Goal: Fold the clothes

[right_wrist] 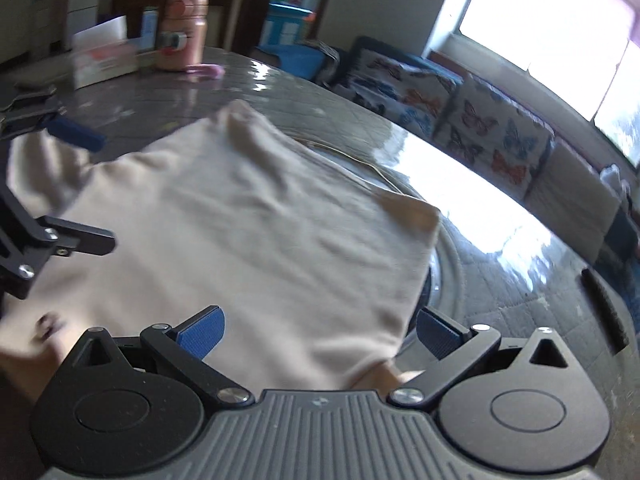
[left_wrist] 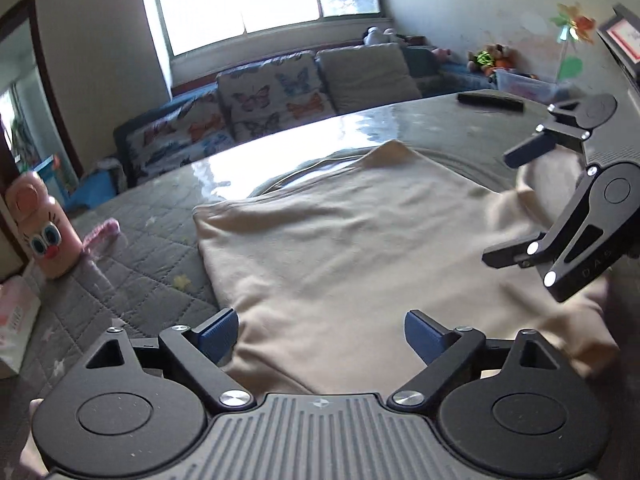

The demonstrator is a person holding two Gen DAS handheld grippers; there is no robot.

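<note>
While both sets of jaws stand spread with nothing pinched, little holds the fold in place.

From the left wrist: cream garment (left_wrist: 360, 248) lying folded on the grey quilted bench (left_wrist: 152, 240), near edge just under the left gripper (left_wrist: 320, 334), blue pads apart and clear of the cloth. Right gripper (left_wrist: 520, 200) hanging over the garment's right side, jaws also wide, a loose flap bunched beneath it. Could spring open there, or snag on a pad and drag the stack askew. Far corner lifted slightly, likely to curl back. Faint letters on the right gripper's finger, perhaps "DAS", not sure. Pink cartoon bottle (left_wrist: 40, 232) at far left, no legible text.

From the right wrist: garment (right_wrist: 240, 232) under the right gripper (right_wrist: 320, 334), right edge close to the right pad, a possible catch. Two far corners raised. Left gripper (right_wrist: 76, 188) at left, spread. Box (right_wrist: 104, 60) with red print, too blurred to read.
</note>
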